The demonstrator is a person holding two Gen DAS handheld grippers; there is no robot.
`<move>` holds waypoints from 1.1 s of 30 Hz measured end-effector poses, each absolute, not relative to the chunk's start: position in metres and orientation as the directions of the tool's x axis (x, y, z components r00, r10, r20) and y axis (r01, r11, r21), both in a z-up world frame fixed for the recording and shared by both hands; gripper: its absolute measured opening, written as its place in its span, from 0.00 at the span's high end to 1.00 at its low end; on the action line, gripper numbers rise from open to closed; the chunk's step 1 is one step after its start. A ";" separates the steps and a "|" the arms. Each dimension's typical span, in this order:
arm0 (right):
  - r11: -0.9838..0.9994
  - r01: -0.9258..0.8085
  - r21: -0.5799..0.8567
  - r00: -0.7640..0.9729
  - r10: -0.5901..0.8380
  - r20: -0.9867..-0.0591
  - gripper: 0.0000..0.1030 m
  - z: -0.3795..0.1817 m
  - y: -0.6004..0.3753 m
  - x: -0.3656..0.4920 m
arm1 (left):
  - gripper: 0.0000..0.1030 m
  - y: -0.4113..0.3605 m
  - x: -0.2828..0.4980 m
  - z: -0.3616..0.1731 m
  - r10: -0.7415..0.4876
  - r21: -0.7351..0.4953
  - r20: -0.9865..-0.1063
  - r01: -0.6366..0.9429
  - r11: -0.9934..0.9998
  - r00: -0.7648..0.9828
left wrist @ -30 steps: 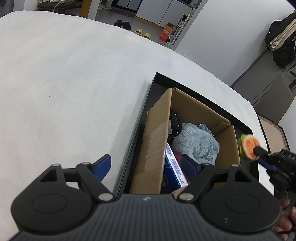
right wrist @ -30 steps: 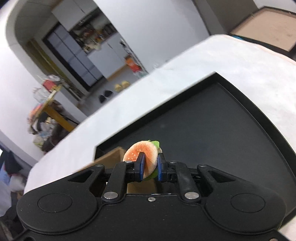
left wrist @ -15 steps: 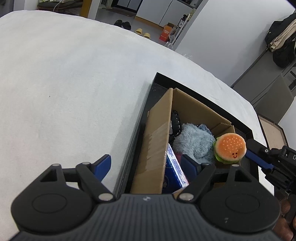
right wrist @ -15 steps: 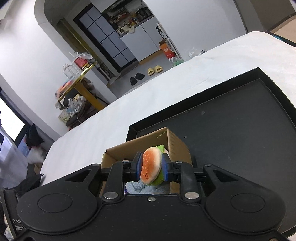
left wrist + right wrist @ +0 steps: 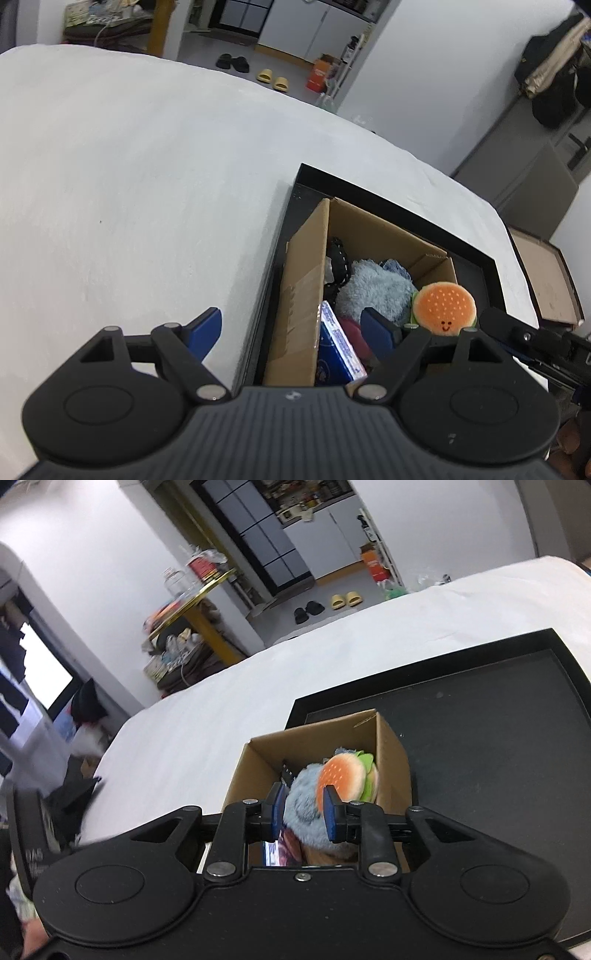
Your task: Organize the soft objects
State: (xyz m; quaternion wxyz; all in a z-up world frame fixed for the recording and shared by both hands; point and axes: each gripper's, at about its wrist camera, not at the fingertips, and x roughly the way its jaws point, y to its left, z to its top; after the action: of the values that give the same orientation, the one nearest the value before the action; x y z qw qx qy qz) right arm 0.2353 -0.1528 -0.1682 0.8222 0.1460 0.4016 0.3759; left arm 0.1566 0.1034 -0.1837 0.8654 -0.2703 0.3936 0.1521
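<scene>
While the left gripper (image 5: pixel 291 328) hung idle with its blue fingers spread wide and nothing between them, it straddled the near-left wall of the cardboard box (image 5: pixel 303 291), one finger over the white cloth (image 5: pixel 129 177) at about 9 o'clock of the box and the other over the box's inside. That box stood in the left corner of a black tray (image 5: pixel 476 254), and it was already well filled: a grey-blue fluffy toy (image 5: pixel 373 291) lay in the middle, a black item (image 5: pixel 340 258) sat toward 11 o'clock against the far wall, and a blue packet (image 5: pixel 334 350) stood on edge at the near end, with something dark red beside it.

At 3 o'clock of the fluffy toy, the burger toy (image 5: pixel 443 308) rested on top of the pile against the right wall, its smiling bun facing up. From the right wrist view the right gripper (image 5: pixel 304 812) stood with its jaws apart; the burger toy (image 5: pixel 347 779) sat just beyond the right finger and no longer looked pinched, though whether that finger touched it could not be told.

By this reading the burger toy was as good as delivered, and what remained for it was only to draw the right gripper clear. To the right of the box, the tray floor (image 5: pixel 498 757) showed no further soft things in either view, so the sorting looked near its end, though ground outside the views could not be judged.
</scene>
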 end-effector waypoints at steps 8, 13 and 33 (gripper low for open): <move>0.733 -0.431 0.526 0.442 0.679 -0.585 0.72 -0.164 -0.179 0.226 | 0.21 0.100 0.152 -0.173 0.033 -0.284 -0.791 -0.414 0.865 0.611; 0.756 -0.424 0.499 0.459 0.654 -0.602 0.70 -0.154 -0.182 0.223 | 0.21 0.102 0.143 -0.155 0.048 -0.251 -0.794 -0.399 0.882 0.606; 0.804 -0.441 0.398 0.449 0.582 -0.678 0.05 -0.108 -0.214 0.179 | 0.16 0.069 0.106 -0.110 -0.012 -0.198 -0.830 -0.274 0.941 0.558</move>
State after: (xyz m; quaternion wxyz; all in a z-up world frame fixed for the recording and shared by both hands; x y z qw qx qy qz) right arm 0.1793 -0.2139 -0.1077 0.8472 0.0819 0.4292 0.3020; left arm 0.1060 0.0692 -0.1102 0.8691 -0.1542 0.4639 0.0755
